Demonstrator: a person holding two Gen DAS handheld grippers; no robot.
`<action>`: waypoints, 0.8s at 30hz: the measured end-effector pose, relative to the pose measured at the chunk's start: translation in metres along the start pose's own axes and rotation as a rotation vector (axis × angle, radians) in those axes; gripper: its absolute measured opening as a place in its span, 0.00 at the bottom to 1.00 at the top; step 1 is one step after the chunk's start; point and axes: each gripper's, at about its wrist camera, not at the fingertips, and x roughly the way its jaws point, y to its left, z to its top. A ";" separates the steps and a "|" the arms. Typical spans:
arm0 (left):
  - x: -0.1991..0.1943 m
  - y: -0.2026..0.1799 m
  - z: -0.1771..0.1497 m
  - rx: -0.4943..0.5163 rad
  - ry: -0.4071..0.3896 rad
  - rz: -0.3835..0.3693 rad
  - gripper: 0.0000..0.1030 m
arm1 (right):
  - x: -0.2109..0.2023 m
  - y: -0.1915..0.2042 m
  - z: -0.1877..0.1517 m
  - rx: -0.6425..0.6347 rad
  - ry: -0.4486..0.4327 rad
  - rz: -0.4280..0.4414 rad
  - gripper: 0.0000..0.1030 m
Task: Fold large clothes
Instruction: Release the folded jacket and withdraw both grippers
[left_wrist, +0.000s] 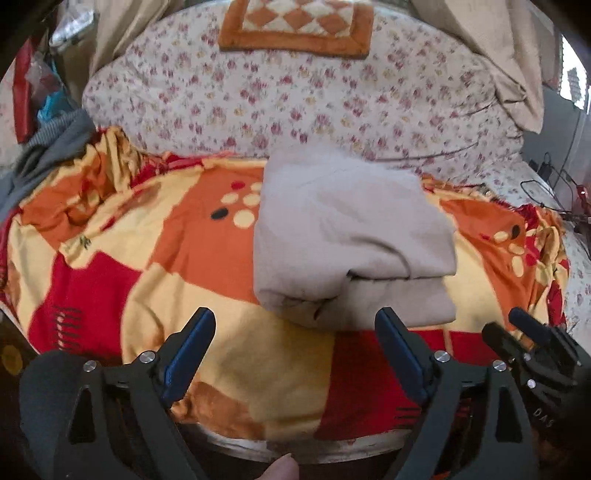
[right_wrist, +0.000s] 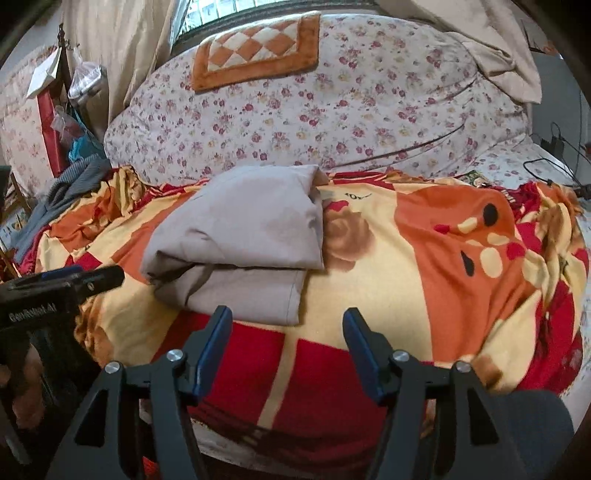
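The folded grey garment (left_wrist: 351, 236) is laid flat on the orange, red and yellow blanket (left_wrist: 207, 258) that covers the bed, its layers stacked with the folded edge toward the cameras. The left gripper (left_wrist: 295, 354) is held above the blanket, just short of the garment's near edge; its blue-padded fingers (left_wrist: 188, 354) are spread wide and nothing is gripped between them. The right gripper (right_wrist: 286, 350) is positioned likewise, just beside the garment's near right corner, its fingers (right_wrist: 360, 354) apart and empty. Behind the blanket, a flowered quilt (right_wrist: 295, 110) is piled, with an orange checked mat (right_wrist: 255, 48) resting on top.
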 end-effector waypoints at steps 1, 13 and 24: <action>-0.006 -0.001 0.001 0.009 -0.016 0.013 0.79 | -0.002 -0.001 -0.001 0.003 -0.004 0.002 0.64; -0.022 -0.008 0.005 0.038 -0.074 0.023 0.79 | -0.012 -0.002 -0.004 0.010 -0.027 -0.003 0.64; -0.007 -0.003 -0.001 -0.005 -0.033 0.069 0.79 | -0.011 -0.003 -0.004 0.012 -0.025 -0.017 0.64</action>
